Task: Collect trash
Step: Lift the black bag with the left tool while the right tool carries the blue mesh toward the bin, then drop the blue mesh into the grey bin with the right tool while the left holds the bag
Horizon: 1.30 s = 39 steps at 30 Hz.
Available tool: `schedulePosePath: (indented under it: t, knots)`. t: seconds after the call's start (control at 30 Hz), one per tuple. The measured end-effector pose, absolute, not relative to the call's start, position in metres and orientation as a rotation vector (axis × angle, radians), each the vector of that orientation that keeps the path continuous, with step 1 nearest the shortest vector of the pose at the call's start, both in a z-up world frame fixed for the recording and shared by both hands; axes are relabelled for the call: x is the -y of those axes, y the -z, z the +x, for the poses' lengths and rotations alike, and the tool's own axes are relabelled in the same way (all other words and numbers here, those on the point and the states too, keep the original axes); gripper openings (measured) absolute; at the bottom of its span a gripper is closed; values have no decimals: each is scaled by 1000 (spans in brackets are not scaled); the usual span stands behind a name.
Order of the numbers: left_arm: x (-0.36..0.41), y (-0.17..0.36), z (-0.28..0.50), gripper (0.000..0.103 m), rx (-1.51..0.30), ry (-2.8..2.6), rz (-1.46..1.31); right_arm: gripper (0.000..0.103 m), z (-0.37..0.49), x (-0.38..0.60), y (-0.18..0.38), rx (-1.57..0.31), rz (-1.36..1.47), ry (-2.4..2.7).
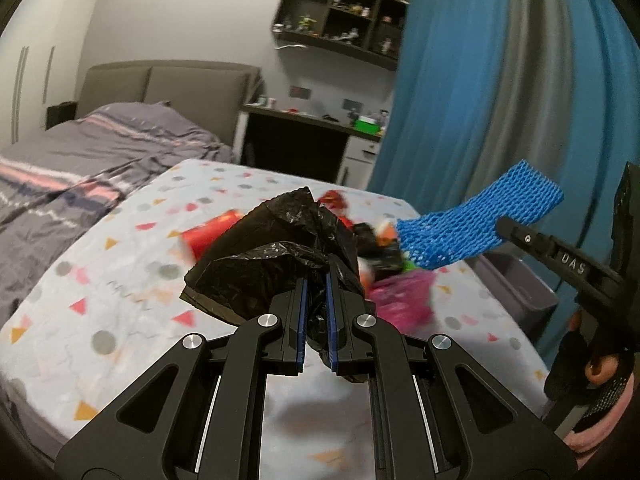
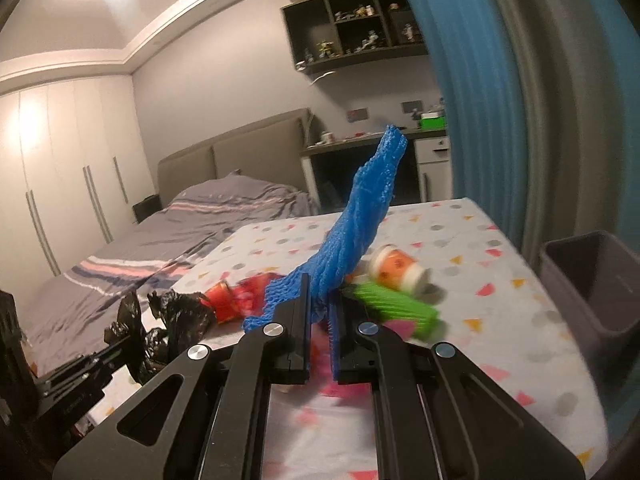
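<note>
My left gripper (image 1: 316, 280) is shut on a crumpled black plastic bag (image 1: 272, 256) and holds it above the table with the patterned cloth (image 1: 120, 280). My right gripper (image 2: 320, 284) is shut on a blue foam net sleeve (image 2: 360, 220), which stands up from its jaws. In the left wrist view the net (image 1: 480, 216) hangs to the right of the bag. The bag (image 2: 180, 312) shows at lower left in the right wrist view. Loose trash lies on the cloth beyond: a red can (image 1: 212, 232), a green piece (image 2: 400, 308), an orange-and-white cup (image 2: 400, 268) and a pink wrapper (image 1: 404, 300).
A grey bin (image 2: 592, 280) stands off the table's right edge, in front of a blue curtain (image 1: 500, 80). A bed with grey bedding (image 1: 100, 152) lies to the left. A cluttered desk (image 1: 320, 120) and wall shelves are behind the table.
</note>
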State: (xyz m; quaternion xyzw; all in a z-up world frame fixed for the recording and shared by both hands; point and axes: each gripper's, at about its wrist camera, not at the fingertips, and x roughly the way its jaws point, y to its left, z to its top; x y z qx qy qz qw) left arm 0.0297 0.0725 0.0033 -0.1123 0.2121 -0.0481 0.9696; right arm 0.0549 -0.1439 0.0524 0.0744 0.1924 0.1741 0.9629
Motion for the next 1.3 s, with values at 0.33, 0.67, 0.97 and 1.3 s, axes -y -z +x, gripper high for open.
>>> schedulePosePath:
  t: [0.33, 0.67, 0.97, 1.3]
  knots:
    - [14, -22, 57, 8, -416, 243, -173, 8, 37, 228, -54, -333, 152, -195]
    - [111, -32, 96, 8, -406, 395, -108, 8, 37, 323, -48, -305, 154, 45]
    - [199, -32, 146, 8, -395, 499, -76, 8, 57, 388, -33, -309, 120, 218]
    - [267, -8, 197, 8, -439, 577, -65, 8, 86, 419, -9, -369, 86, 274]
